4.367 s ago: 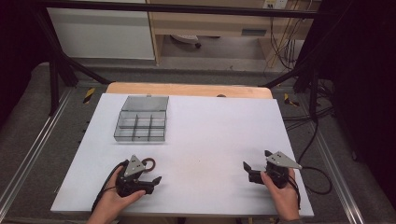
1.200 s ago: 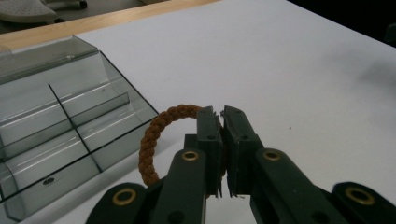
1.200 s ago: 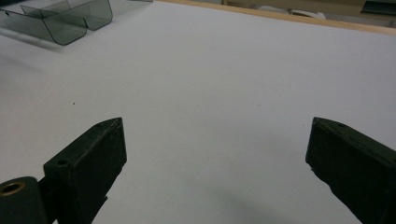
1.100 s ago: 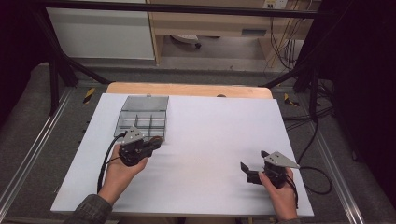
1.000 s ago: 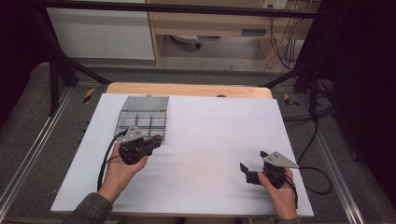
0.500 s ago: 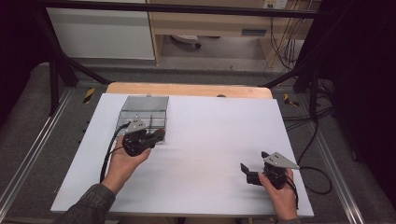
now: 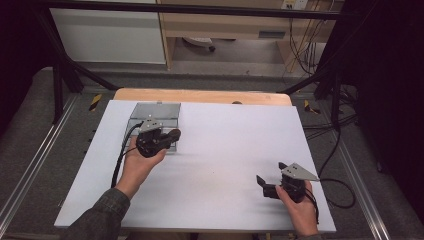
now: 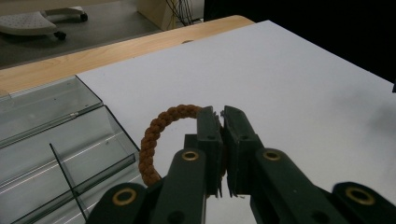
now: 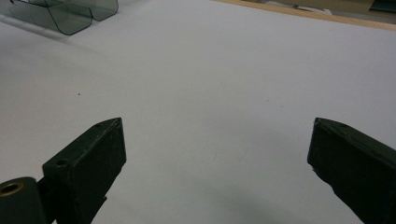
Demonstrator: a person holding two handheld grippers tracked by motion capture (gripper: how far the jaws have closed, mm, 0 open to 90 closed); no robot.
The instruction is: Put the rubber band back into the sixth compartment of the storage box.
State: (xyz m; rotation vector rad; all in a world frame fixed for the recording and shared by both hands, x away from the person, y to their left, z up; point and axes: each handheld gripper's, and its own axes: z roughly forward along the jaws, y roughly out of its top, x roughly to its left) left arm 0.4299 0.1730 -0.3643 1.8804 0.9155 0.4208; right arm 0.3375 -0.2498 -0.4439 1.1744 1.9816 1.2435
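A brown braided ring is pinched between the jaws of my left gripper, which is shut on it. That gripper hovers at the right front edge of a clear plastic compartment box at the table's far left. In the left gripper view the box's dividers lie just left of the ring. My right gripper rests near the table's front right, open, its jaws spread wide over bare white surface with nothing between them.
The white tabletop ends at a wooden strip along the far edge. Cables trail off the right side. A corner of the clear box shows far off in the right gripper view.
My left gripper has carried the brown ring from the front left of the table forward to the compartment box. The right gripper has stayed in place, open.
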